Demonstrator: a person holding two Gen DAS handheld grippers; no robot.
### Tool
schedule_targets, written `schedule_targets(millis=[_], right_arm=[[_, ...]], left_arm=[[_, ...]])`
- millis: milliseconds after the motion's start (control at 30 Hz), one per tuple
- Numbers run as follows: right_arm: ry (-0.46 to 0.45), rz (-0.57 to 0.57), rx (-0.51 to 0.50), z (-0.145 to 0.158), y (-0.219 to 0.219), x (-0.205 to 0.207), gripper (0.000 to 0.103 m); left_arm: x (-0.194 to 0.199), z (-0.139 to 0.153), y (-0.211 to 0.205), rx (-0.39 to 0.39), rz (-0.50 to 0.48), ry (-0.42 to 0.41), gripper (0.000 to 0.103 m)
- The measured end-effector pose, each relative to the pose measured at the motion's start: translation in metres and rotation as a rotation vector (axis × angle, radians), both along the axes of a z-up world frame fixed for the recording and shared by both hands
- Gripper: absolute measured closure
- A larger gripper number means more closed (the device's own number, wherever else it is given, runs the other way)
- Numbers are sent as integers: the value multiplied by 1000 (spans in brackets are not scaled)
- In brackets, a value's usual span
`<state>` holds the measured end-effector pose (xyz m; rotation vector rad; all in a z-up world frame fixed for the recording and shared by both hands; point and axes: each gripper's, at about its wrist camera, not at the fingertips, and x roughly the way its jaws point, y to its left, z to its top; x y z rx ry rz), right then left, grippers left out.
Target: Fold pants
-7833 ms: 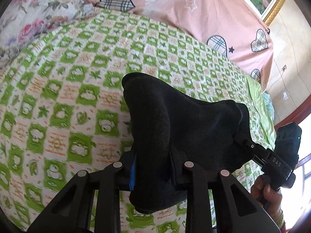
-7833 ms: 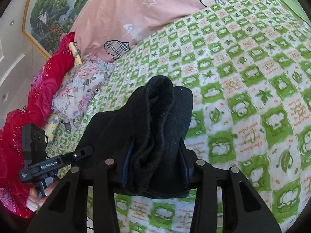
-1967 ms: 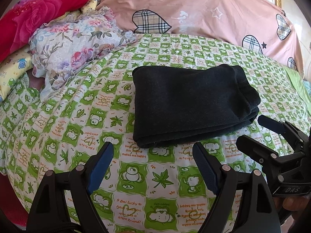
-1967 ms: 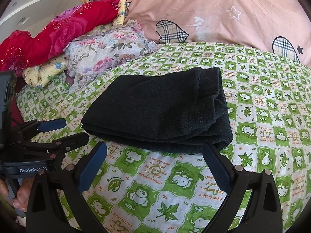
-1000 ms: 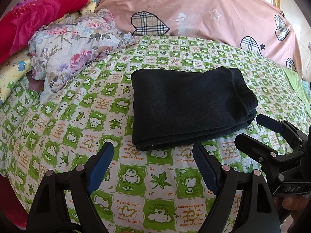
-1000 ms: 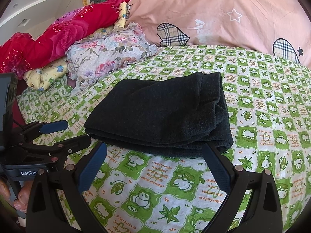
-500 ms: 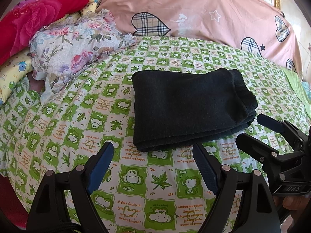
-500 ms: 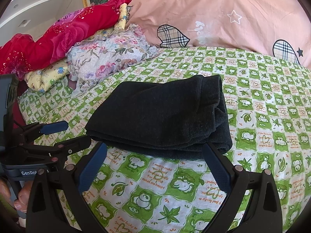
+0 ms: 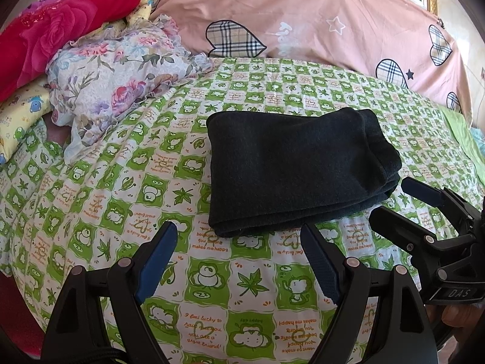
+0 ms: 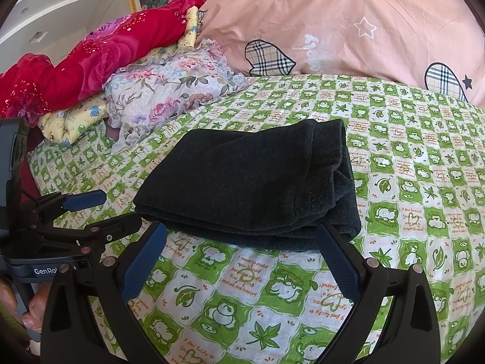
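We see a bed (image 9: 100, 200) covered by a green and white checked sheet (image 10: 409, 188) printed with small animals, leaves and orange writing. On the sheet, near its middle, lie the folded black pants (image 9: 291, 170), flat, in a thick stack of layers. Toward the head of the bed a flowery ruffled cloth (image 9: 121, 79) rests on the sheet, beside a yellow printed pillow (image 10: 75, 118) and a red rose-patterned blanket (image 9: 51, 30). A pink quilt (image 10: 348, 21) with plaid hearts lies along the far side
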<state>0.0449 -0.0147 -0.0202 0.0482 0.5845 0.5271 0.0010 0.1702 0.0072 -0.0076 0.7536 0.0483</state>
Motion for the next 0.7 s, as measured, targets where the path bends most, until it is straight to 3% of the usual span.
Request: schedule_targets(millis=[700], right_arm=[[-24,-29,-5,14,-11,13,4]], left_arm=[[13,17,-2,-1,9,-20,19]])
